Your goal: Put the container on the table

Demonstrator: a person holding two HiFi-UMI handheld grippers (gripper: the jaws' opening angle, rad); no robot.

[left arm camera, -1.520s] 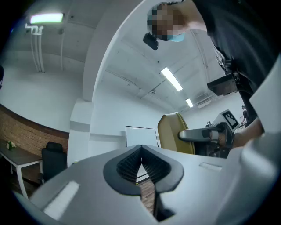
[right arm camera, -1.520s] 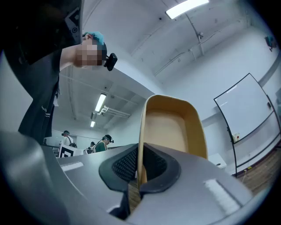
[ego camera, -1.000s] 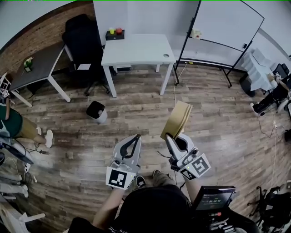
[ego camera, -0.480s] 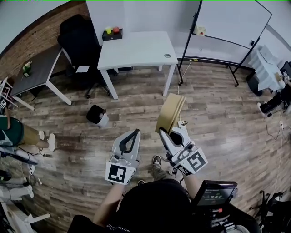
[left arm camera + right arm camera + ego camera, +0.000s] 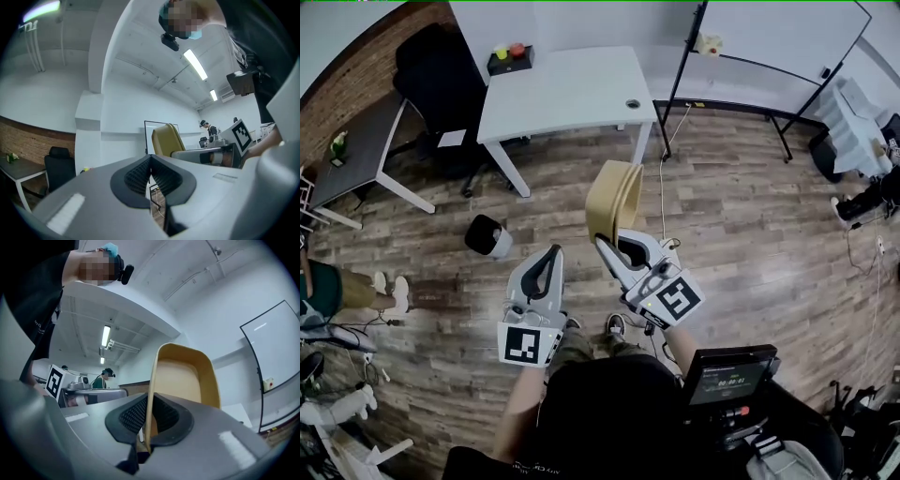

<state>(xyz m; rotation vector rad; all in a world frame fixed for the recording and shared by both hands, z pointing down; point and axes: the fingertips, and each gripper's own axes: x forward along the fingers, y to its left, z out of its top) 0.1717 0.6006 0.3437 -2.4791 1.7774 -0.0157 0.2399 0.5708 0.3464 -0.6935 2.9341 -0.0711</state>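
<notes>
I have the tan, round-cornered plastic container (image 5: 614,195) clamped by one side wall in the right gripper (image 5: 604,244). In the right gripper view, the ribbed black pads (image 5: 132,416) pinch that thin wall and the tub's hollow (image 5: 187,376) faces the camera. It stands on edge in the air above the wooden plank floor (image 5: 750,225), well short of the white rectangular table (image 5: 562,94). My left gripper (image 5: 552,253) rides just beside it, its jaws pressed together on nothing. A black box with yellow and red buttons (image 5: 508,58) sits at the table's far corner, with a black office chair (image 5: 431,75) to its left. A small black-and-white bin (image 5: 487,236) stands on the floor near the left gripper.
</notes>
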